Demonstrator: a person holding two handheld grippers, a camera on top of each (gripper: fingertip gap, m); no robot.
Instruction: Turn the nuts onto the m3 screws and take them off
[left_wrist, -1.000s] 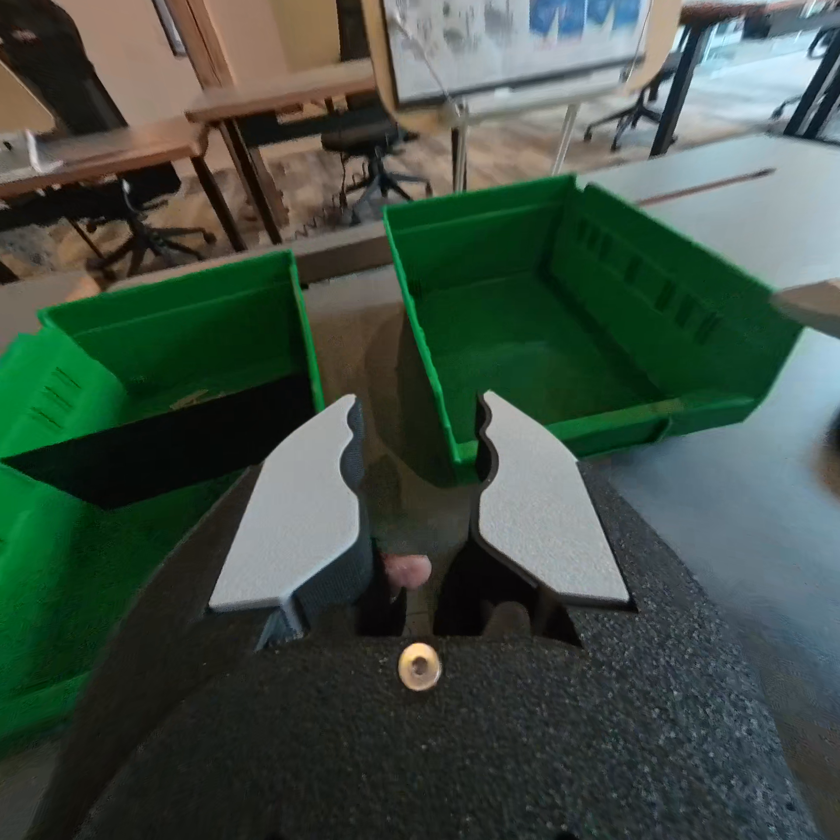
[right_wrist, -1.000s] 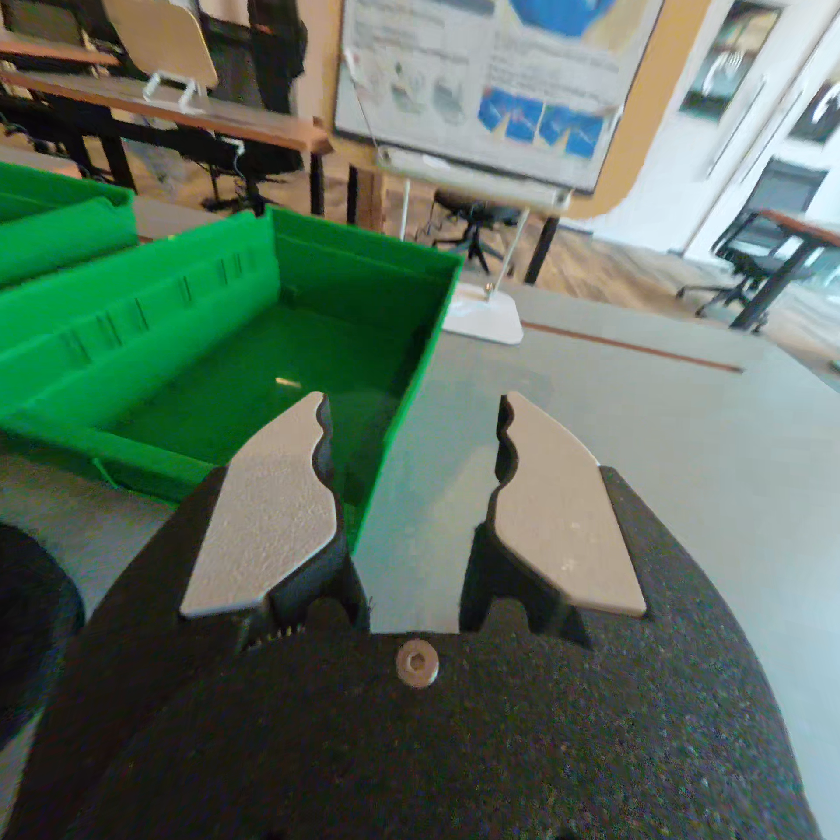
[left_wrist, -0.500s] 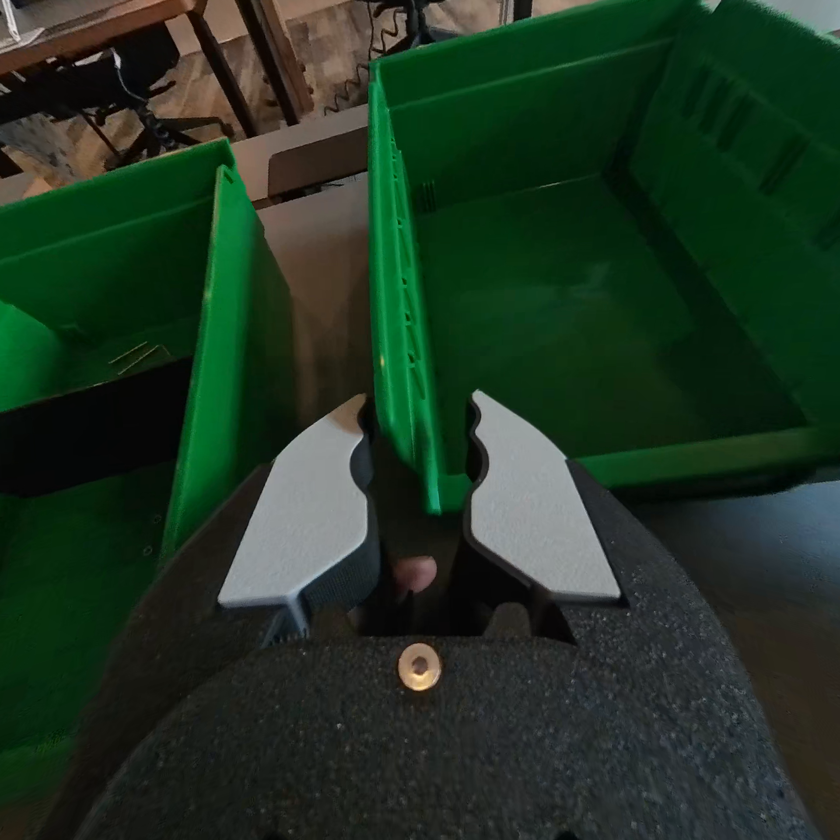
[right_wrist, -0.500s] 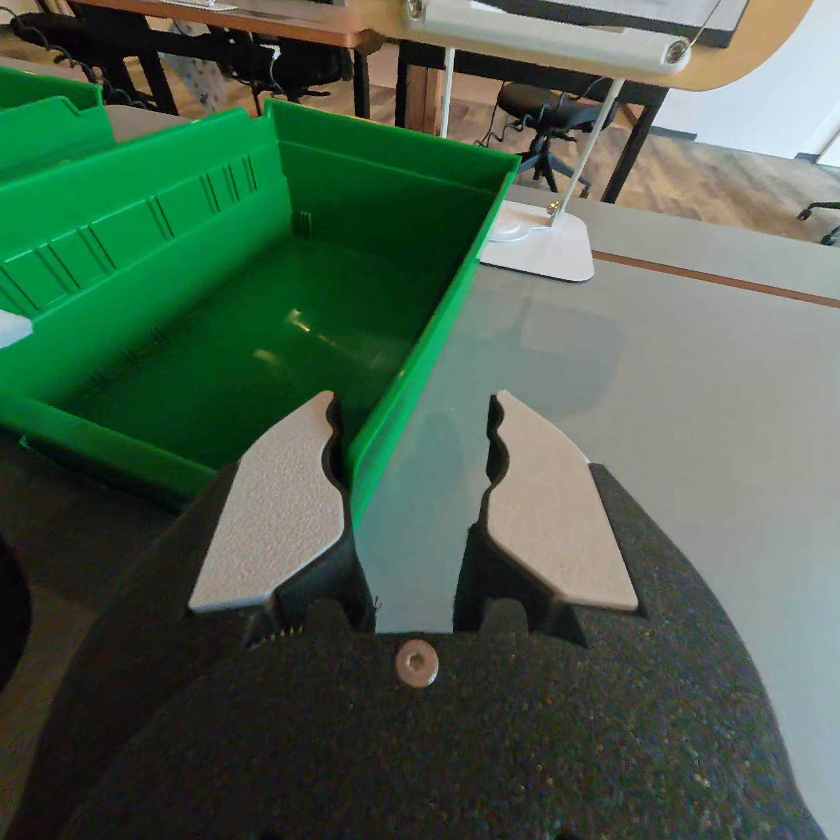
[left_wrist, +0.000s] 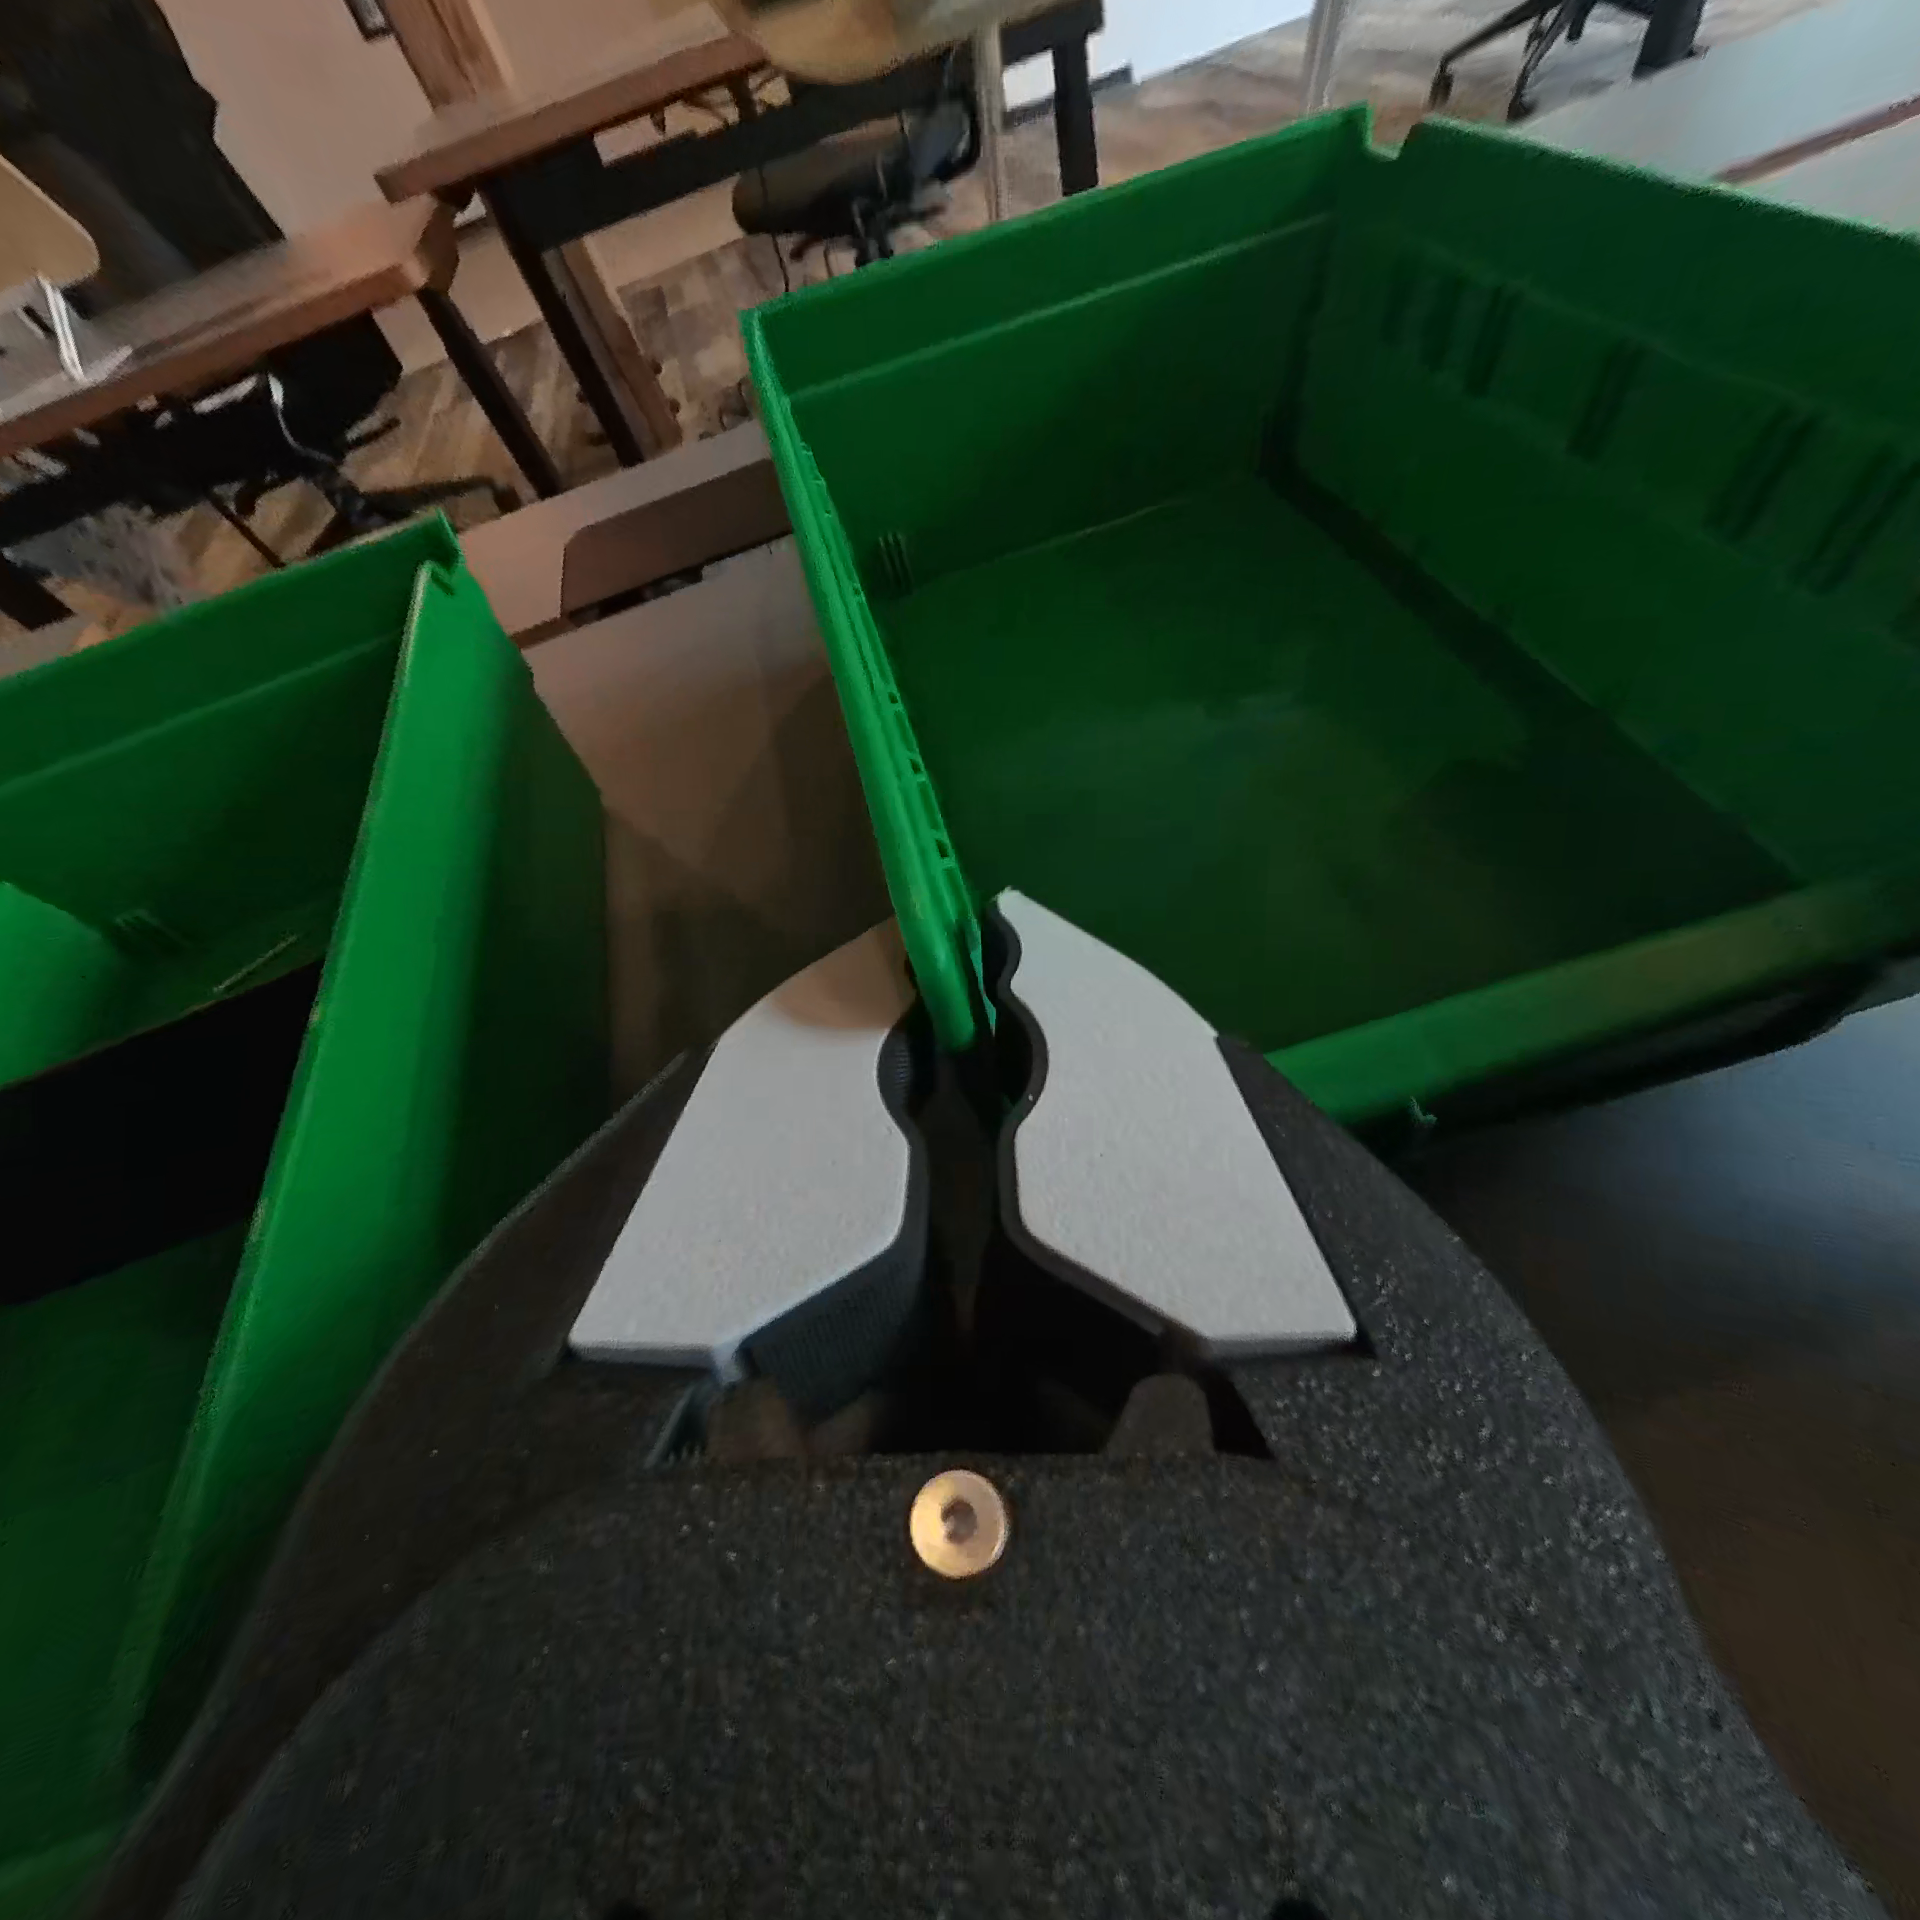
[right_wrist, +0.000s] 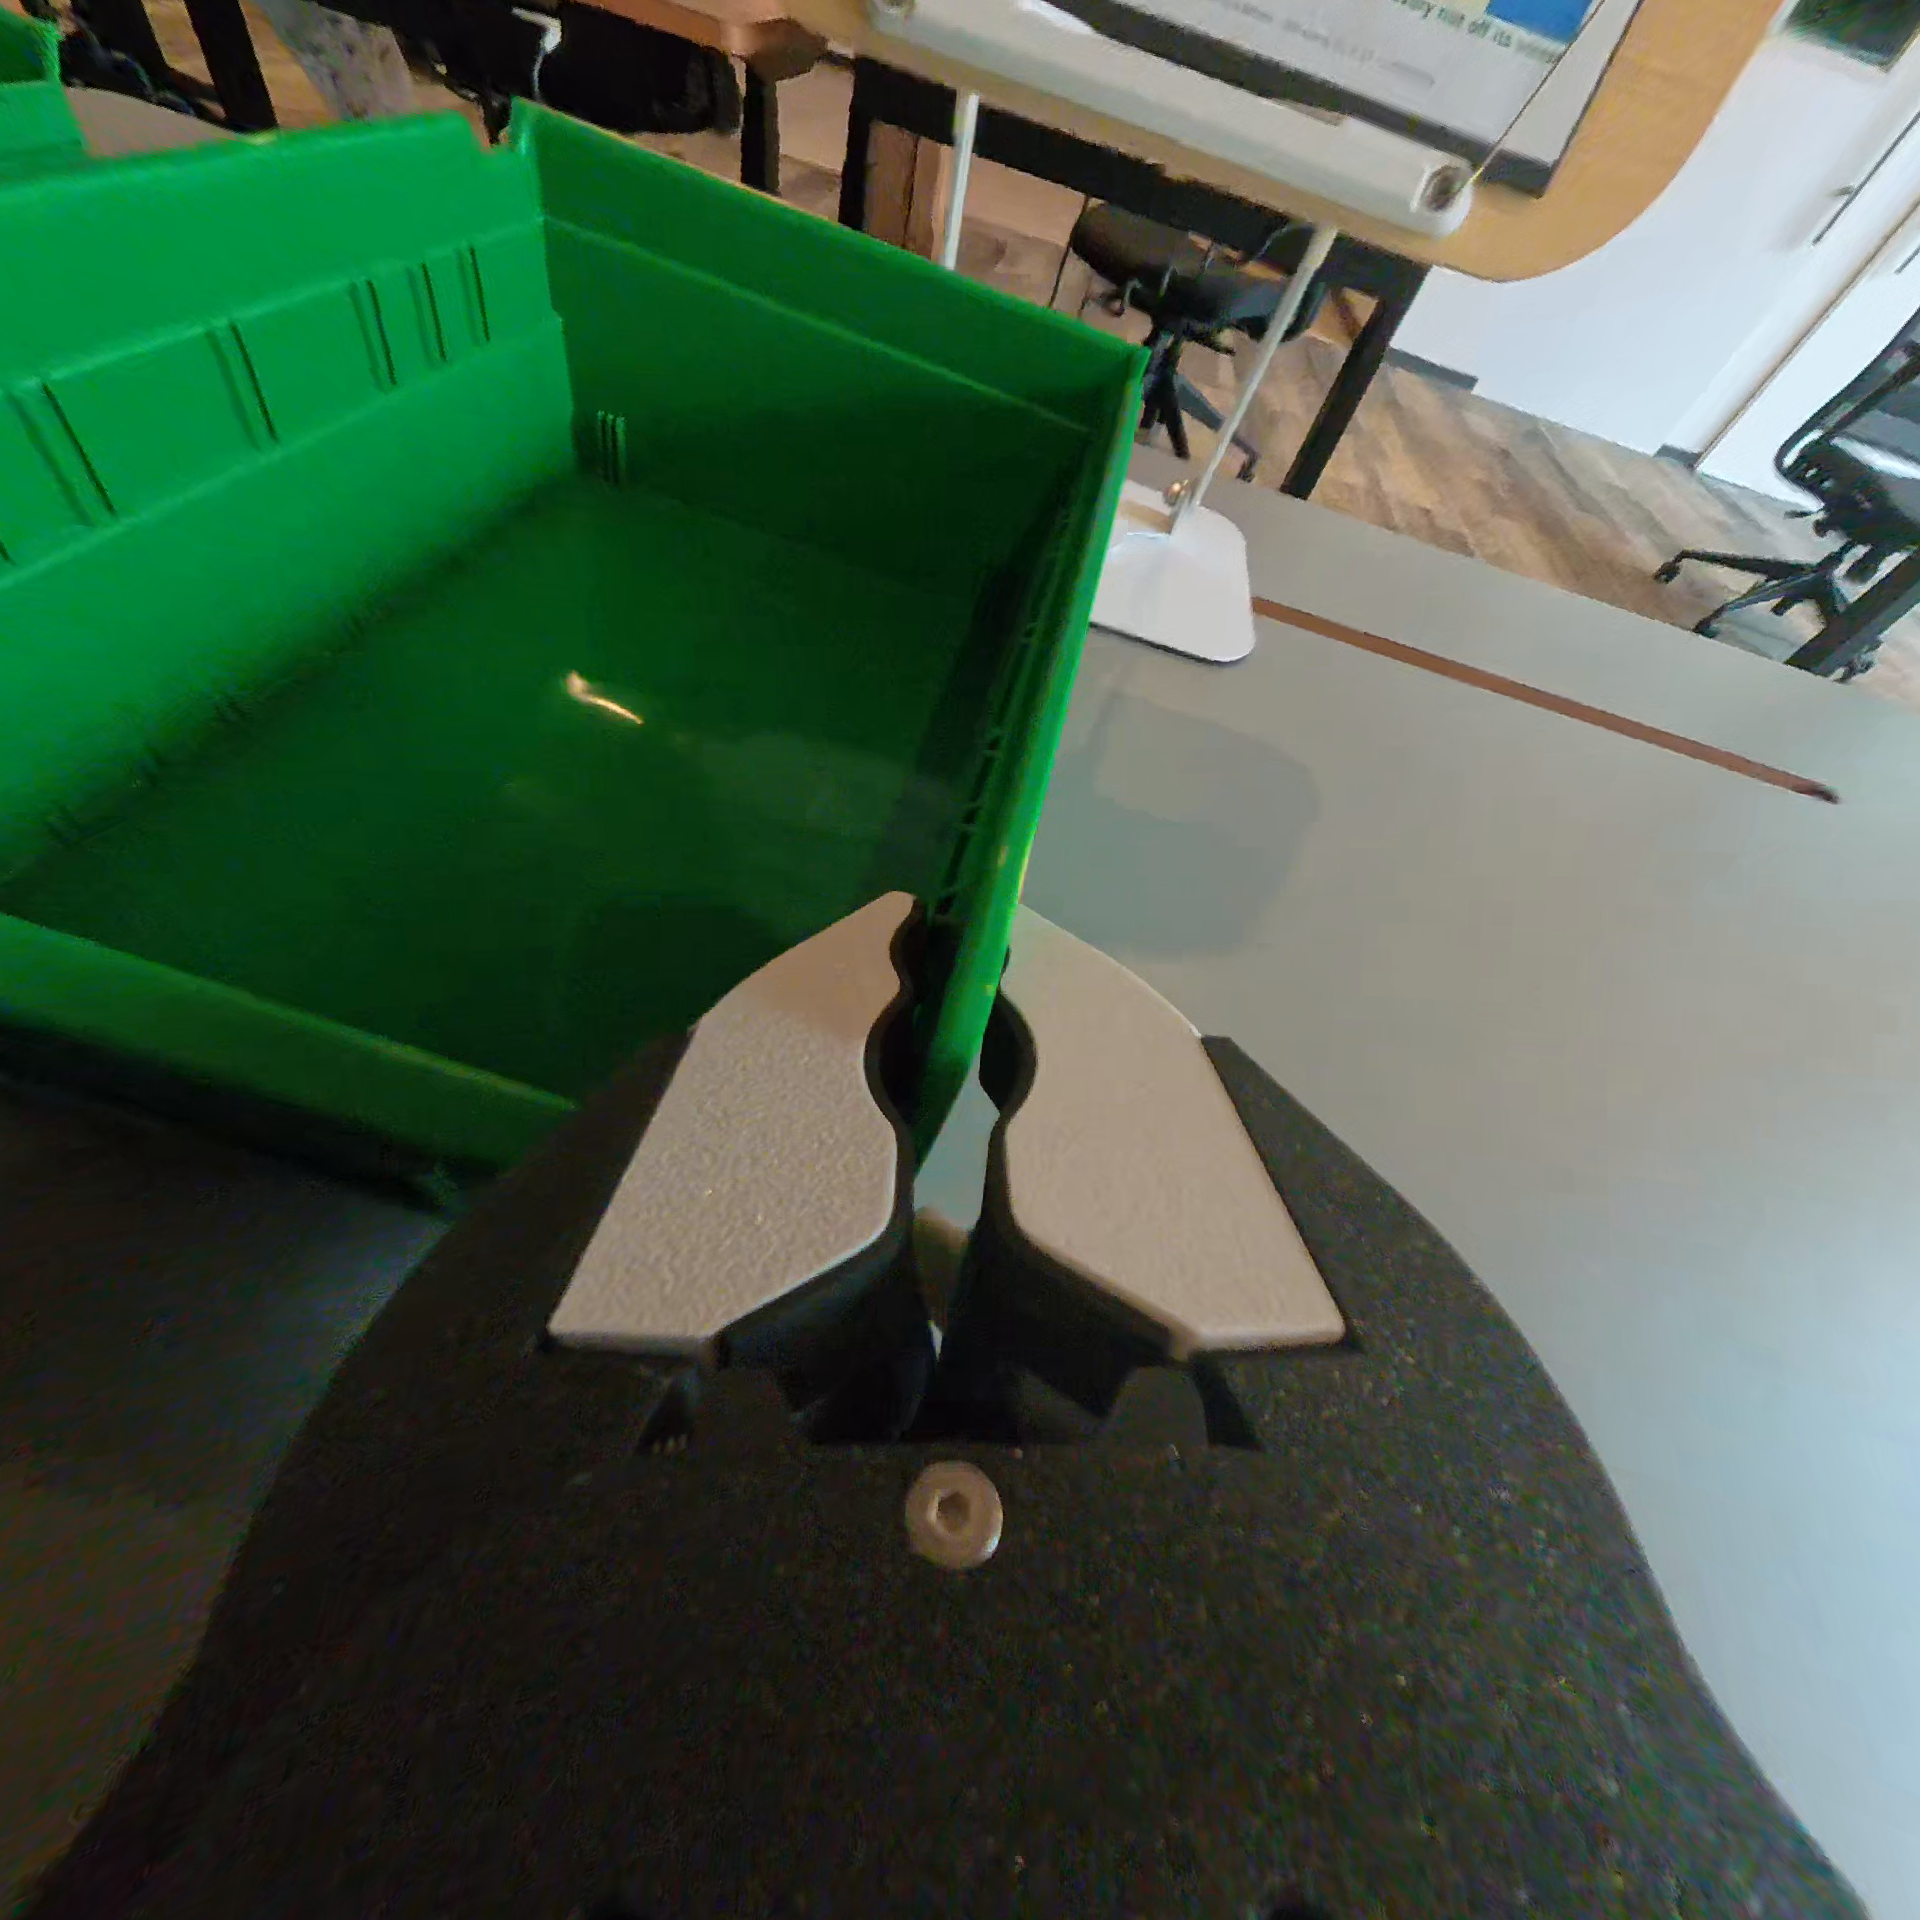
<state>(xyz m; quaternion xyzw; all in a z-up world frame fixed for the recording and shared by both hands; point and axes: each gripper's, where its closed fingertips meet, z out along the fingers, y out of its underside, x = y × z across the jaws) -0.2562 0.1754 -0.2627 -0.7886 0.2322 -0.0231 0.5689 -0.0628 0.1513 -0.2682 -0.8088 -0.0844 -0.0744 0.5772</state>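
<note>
- Nuts and M3 screws don't really show up anywhere right now; thin pale slivers lie in the neighbouring left bin (left_wrist: 260, 951), too small to tell what they are.
- Going by the task, that hardware is probably tiny, hard, slick metal, light enough to skitter off, so pinching a screw by its shank and a nut by its flats seems like the way to go.
- What's actually being held is the empty green bin (left_wrist: 1351, 779), which looks like stiff, thin-walled plastic, light and a bit glossy.
- Left gripper (left_wrist: 961, 997) is closed narrow on the bin's left wall, with the rim sandwiched between both pads near the front corner.
- Right gripper (right_wrist: 951, 987) does the same on the opposite wall (right_wrist: 1039, 727), clamped on the rim close to the front.
- Taking hold at the rim is sensible, since it's ribbed there and less likely to flex or slip.
- Around it: grey table (right_wrist: 1507, 1039) and a white stand base (right_wrist: 1174, 592) just behind the bin.
</note>
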